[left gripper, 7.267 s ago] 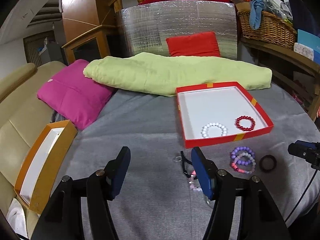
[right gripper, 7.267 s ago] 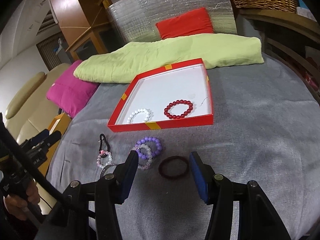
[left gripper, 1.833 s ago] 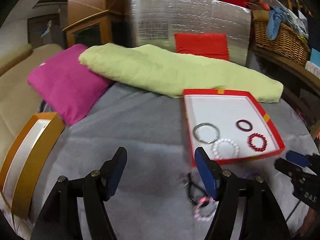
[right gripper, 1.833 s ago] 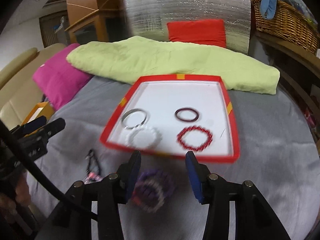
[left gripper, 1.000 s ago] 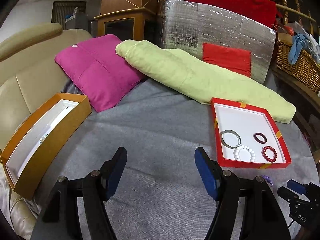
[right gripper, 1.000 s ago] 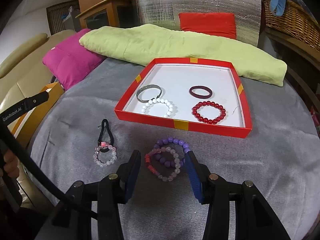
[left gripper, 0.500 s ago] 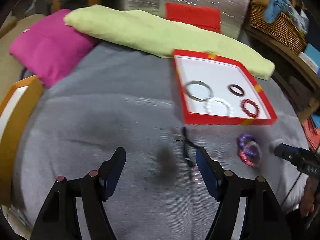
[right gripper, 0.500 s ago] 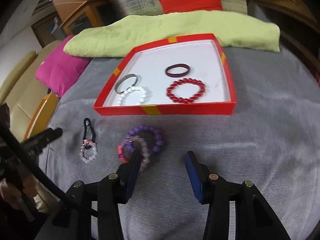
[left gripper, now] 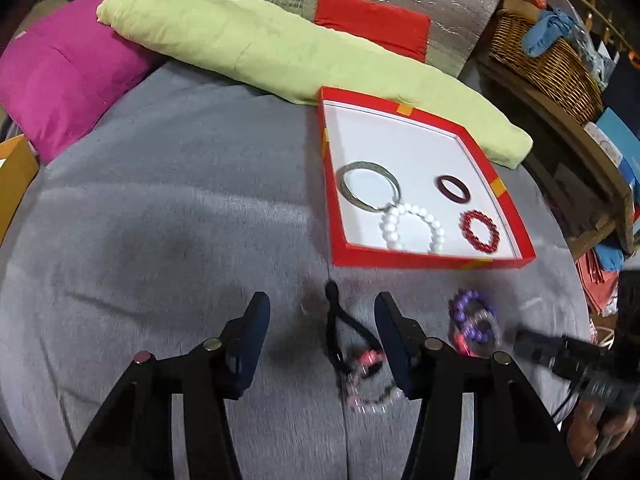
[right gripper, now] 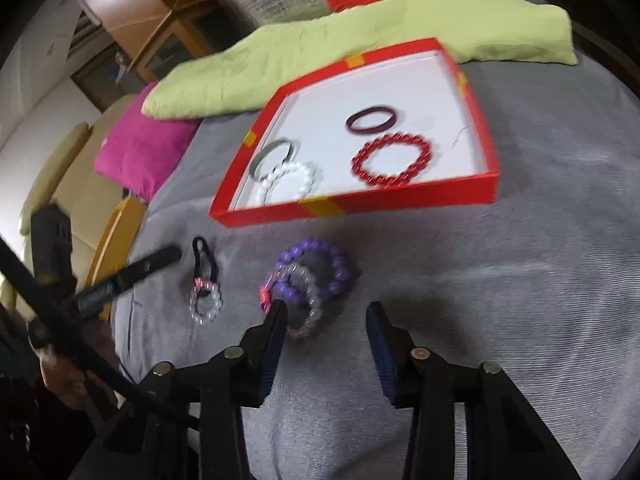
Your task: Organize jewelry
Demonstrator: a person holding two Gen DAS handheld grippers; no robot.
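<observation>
A red tray [left gripper: 424, 259] [right gripper: 360, 202] on the grey cloth holds a silver bangle [left gripper: 368, 186], a white bead bracelet [left gripper: 412, 228], a dark red ring bracelet [left gripper: 453, 188] and a red bead bracelet [left gripper: 479, 229]. A black cord with a pink clear-bead bracelet [left gripper: 360, 360] [right gripper: 205, 280] lies between the fingers of my open left gripper [left gripper: 320, 320]. Purple and pink bead bracelets [right gripper: 312, 280] [left gripper: 474, 322] lie in a pile just ahead of my open, empty right gripper [right gripper: 326, 320].
A green folded blanket [left gripper: 280, 52] and a magenta cushion [left gripper: 60, 68] lie behind the tray. An orange box [right gripper: 116, 236] sits at the left edge. A wicker basket [left gripper: 540, 52] stands on a shelf at the right.
Both grippers have moved lower and closer to the loose bracelets. The left gripper now straddles the black cord; the right sits just behind the purple pile.
</observation>
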